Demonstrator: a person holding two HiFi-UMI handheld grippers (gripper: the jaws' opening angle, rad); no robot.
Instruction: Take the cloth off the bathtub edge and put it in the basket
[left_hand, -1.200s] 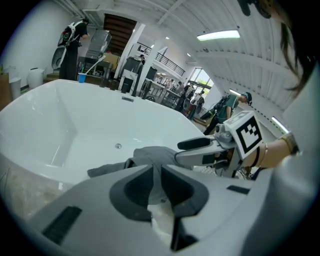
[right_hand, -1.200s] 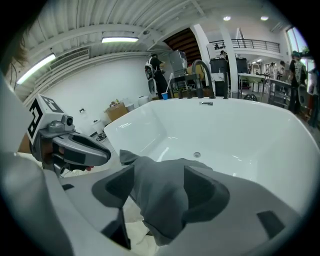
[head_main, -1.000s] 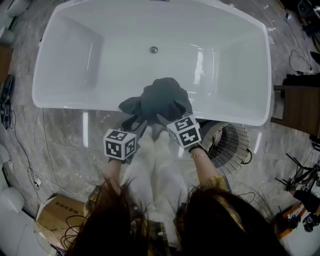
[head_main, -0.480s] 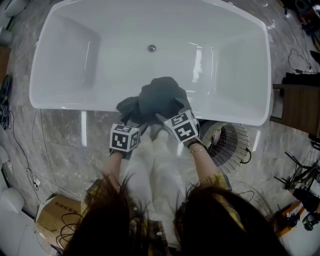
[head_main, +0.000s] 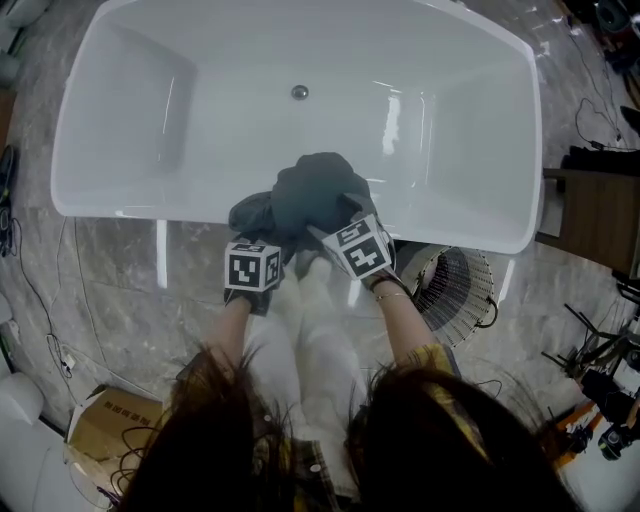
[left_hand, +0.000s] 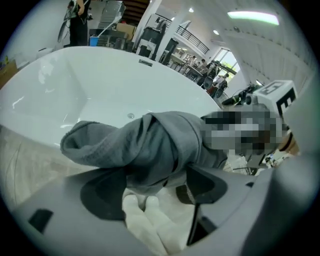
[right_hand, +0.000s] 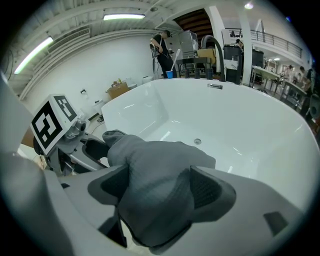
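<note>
A dark grey cloth (head_main: 315, 195) lies bunched over the near rim of the white bathtub (head_main: 130, 208). Both grippers reach it from the near side. My left gripper (head_main: 265, 236) is at the cloth's left fold, its jaws opening; in the left gripper view the cloth (left_hand: 150, 140) hangs between the wide-set pads of the left gripper (left_hand: 155, 187). My right gripper (head_main: 330, 222) is at the cloth's right part. In the right gripper view the cloth (right_hand: 150, 160) fills the gap of the right gripper (right_hand: 160, 190), whose jaws stand wide. A round wire basket (head_main: 455, 290) sits on the floor to my right.
The tub's drain (head_main: 299, 92) is at the far middle. A cardboard box (head_main: 105, 425) and cables lie on the marble floor at lower left. Dark furniture (head_main: 600, 215) and tripod stands (head_main: 600, 390) stand to the right, beyond the basket.
Both grippers have moved up to the tub rim and closer to the cloth, the left one also shifting right. The cloth has not moved.
</note>
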